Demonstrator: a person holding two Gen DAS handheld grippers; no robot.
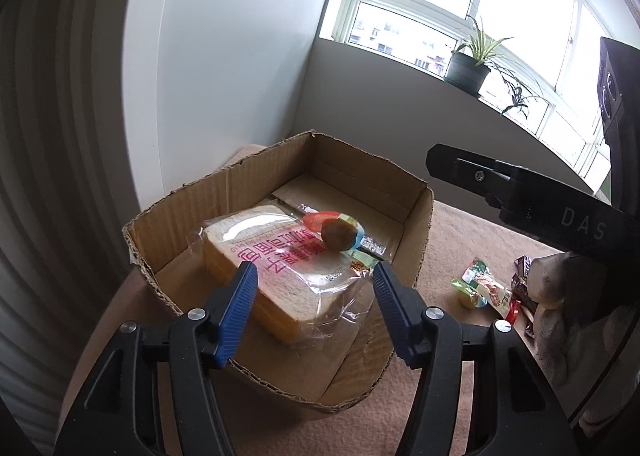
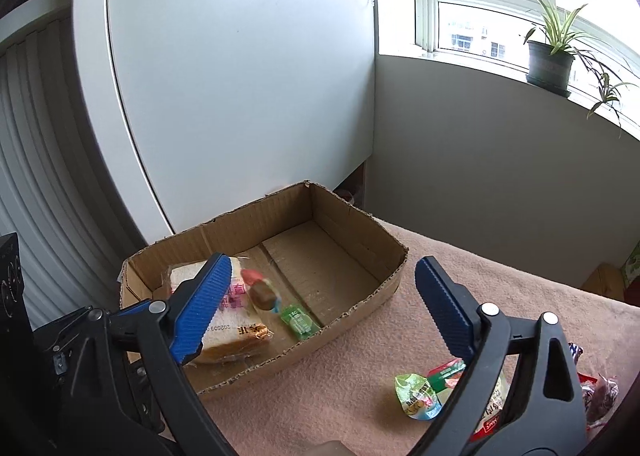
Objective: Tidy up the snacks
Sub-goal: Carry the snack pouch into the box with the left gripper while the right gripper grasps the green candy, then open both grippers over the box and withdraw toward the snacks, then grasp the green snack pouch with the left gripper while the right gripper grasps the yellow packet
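On the desk (image 2: 460,276), bread (image 1: 280,268) sits boxed ahead of your spread, empty left hand-held gripper (image 1: 314,288); packets (image 2: 420,396) remain beside the spread right hand-held gripper (image 2: 324,308).

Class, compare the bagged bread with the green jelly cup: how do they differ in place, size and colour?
The bread lies inside the cardboard box; the jelly cup lies outside on the pink cloth. The bread is far larger. The bread is pale in clear wrap; the cup is green. Neither is gripped.

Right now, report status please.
Both grippers open, empty. Bread and brown snack in box. Jelly cup on table. Nothing blocking.
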